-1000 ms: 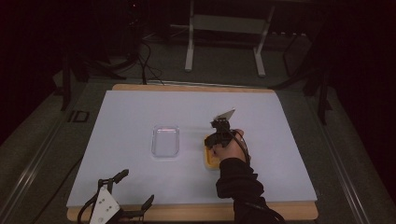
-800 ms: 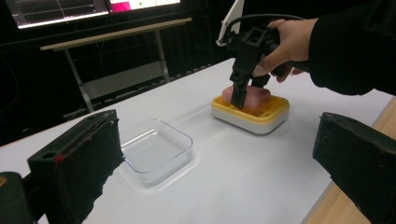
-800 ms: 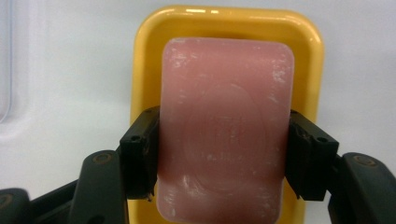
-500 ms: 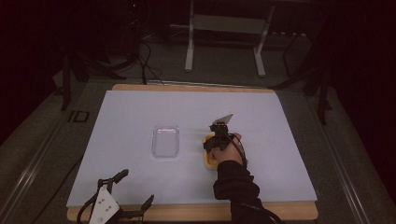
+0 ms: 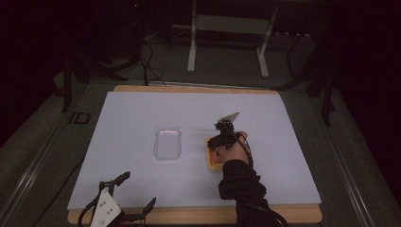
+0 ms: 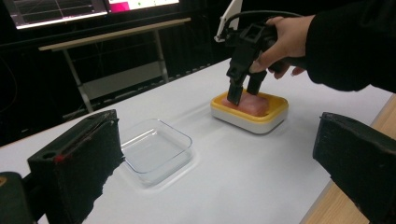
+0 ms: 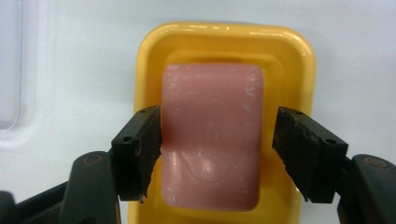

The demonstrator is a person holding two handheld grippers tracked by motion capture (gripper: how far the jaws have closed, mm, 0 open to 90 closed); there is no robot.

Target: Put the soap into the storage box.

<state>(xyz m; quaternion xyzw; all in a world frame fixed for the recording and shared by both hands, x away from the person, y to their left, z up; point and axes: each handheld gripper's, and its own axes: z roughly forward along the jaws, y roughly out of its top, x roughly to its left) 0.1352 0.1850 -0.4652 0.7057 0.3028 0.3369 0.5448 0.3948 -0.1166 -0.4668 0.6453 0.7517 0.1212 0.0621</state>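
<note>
The right gripper (image 7: pixel 217 154) hung spread astride the pink soap bar (image 7: pixel 211 135) lying in the yellow dish (image 6: pixel 249 113) on the white table cover (image 5: pixel 132 118). The left gripper (image 5: pixel 124 204) rested open at the table's near edge. A clear glass tray (image 5: pixel 168 143) sat nearby; the room behind was dark.

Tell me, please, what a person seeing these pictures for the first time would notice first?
First the bright yellow dish with the pink soap bar in it, right of the table's middle. The right claw is lowered into it, jaws open on either side of the bar. Next, the empty clear glass tray left of the dish, and the open left claw at the table's near edge.
</note>
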